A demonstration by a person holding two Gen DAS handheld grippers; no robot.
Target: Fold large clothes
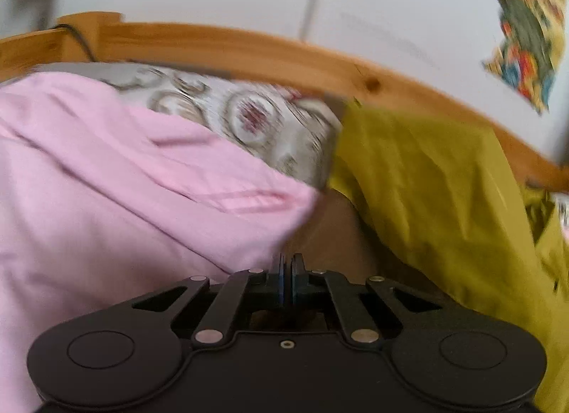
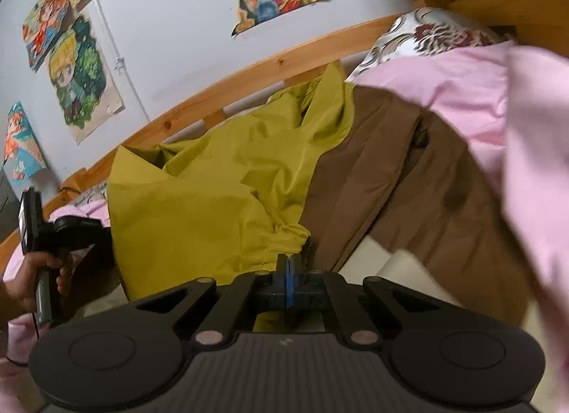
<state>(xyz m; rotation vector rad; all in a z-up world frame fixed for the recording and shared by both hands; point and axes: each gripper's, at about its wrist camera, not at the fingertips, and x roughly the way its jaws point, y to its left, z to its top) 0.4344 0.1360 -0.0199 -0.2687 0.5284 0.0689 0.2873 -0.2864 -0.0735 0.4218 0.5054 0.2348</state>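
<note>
Ahead of both clenched jaws, brown garment (image 2: 384, 178) (mustard cloth (image 2: 199, 199) beside), nothing visibly gripped.

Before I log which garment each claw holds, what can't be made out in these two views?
- Left claw: shut, but what it grips hides behind its fingers; pink cloth and brown garment both meet there.
- Right claw: shut at the bunched yellow-green garment; the pinch itself is hidden.
- Both views are motion-blurred, so seams and collars are unreadable.
- The brown garment's full shape is covered.
</note>
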